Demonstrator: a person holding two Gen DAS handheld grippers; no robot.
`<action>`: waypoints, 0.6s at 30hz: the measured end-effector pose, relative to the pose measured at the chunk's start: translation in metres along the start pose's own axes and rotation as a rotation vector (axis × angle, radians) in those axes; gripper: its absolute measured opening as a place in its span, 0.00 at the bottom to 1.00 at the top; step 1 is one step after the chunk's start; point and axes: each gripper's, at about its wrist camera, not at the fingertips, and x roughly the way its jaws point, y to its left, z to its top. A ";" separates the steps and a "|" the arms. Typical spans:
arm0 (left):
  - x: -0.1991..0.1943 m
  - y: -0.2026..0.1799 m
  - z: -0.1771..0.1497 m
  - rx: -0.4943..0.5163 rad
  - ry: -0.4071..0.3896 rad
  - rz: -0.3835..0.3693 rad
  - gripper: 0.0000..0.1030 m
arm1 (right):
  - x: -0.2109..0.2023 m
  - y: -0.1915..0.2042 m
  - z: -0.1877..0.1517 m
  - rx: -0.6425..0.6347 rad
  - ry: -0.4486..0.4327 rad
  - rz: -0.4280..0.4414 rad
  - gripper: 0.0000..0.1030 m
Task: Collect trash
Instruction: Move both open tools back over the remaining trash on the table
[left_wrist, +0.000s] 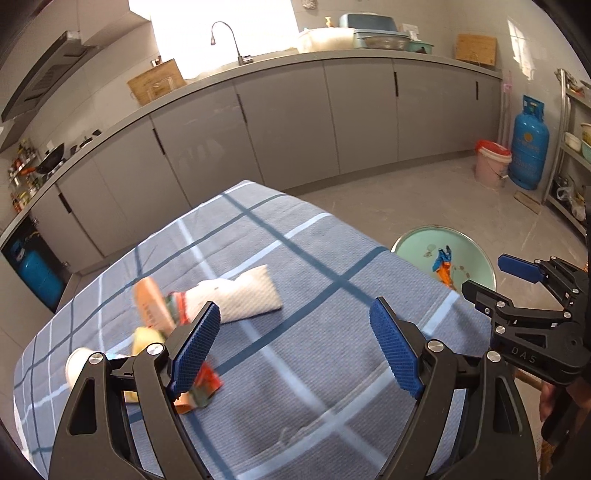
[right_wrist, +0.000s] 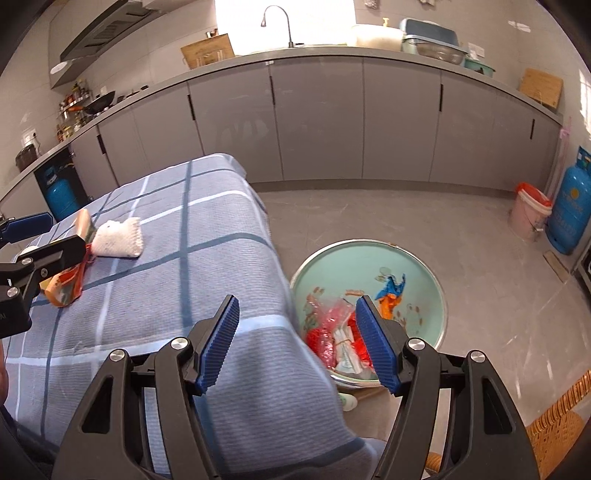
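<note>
On the blue checked tablecloth (left_wrist: 314, 258) lies a white foam net sleeve (left_wrist: 243, 295), with orange and red snack wrappers (left_wrist: 155, 310) and a white cup (left_wrist: 75, 365) to its left. My left gripper (left_wrist: 299, 347) is open and empty above the cloth, its left finger over the wrappers. My right gripper (right_wrist: 299, 343) is open and empty above the table's right edge and the green basin (right_wrist: 417, 266) on the floor, which holds red plastic, paper and an orange-blue wrapper (right_wrist: 391, 291). The sleeve (right_wrist: 118, 236) and wrappers (right_wrist: 66, 284) also show in the right wrist view.
Grey kitchen cabinets (left_wrist: 288, 122) run behind the table. A pink bucket (left_wrist: 491, 162) and a blue gas cylinder (left_wrist: 528, 147) stand at the far right, by a metal shelf rack. A wicker object (right_wrist: 554, 432) sits at the lower right on the floor.
</note>
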 end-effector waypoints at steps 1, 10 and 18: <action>-0.003 0.008 -0.004 -0.014 0.001 0.011 0.81 | -0.001 0.006 0.001 -0.010 0.001 0.007 0.64; -0.024 0.071 -0.037 -0.108 0.009 0.096 0.84 | -0.010 0.069 0.010 -0.116 -0.005 0.073 0.64; -0.028 0.139 -0.079 -0.232 0.072 0.200 0.84 | -0.008 0.128 0.016 -0.197 0.000 0.146 0.65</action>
